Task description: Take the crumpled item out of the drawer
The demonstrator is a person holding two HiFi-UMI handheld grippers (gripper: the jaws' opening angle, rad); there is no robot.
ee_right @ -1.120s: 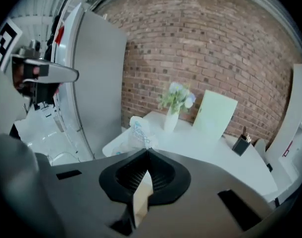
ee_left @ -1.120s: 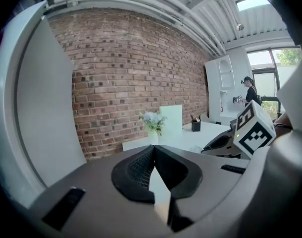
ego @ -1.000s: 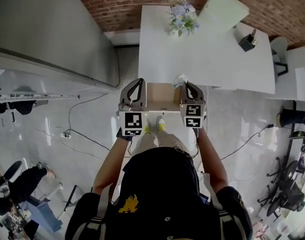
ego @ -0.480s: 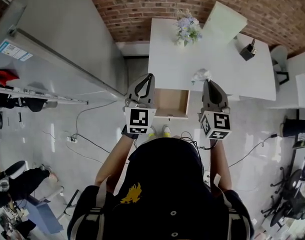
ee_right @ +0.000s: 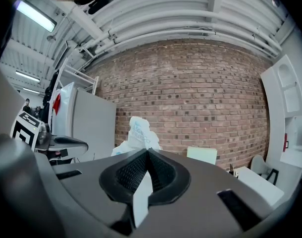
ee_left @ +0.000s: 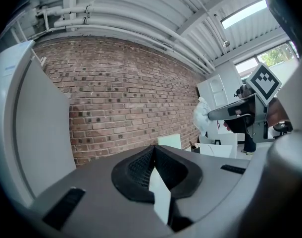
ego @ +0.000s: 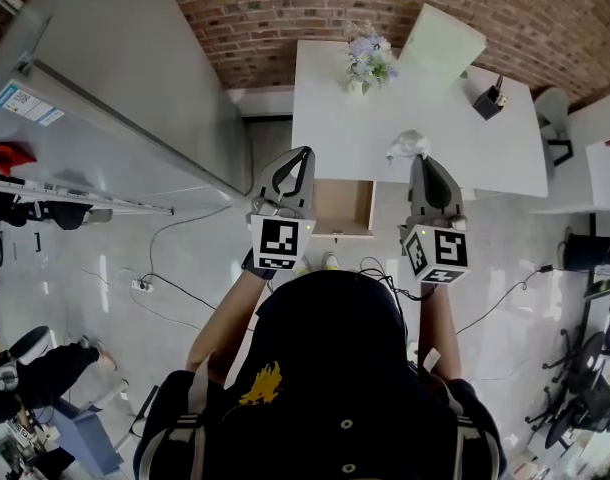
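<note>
A crumpled white item with blue print (ego: 406, 145) sticks out past the tips of my right gripper (ego: 417, 158), which is shut on it and held up over the front edge of the white table (ego: 455, 118). In the right gripper view the crumpled item (ee_right: 138, 134) rises just beyond the closed tips of the right gripper (ee_right: 147, 151). The wooden drawer (ego: 342, 230) stands pulled out under the table, between my two grippers. My left gripper (ego: 305, 151) hovers at the drawer's left side; its jaws meet at the tips with nothing in them (ee_left: 154, 147).
A vase of flowers (ego: 368, 58), a pale green board (ego: 440, 33) and a black pen holder (ego: 488, 101) sit on the table. A tall grey cabinet (ego: 135, 88) stands at the left. Cables (ego: 175, 273) trail over the glossy floor. A brick wall is behind.
My right gripper has lifted away from the drawer with the crumpled item and moved right and up to the table's edge. The left gripper stays by the drawer.
</note>
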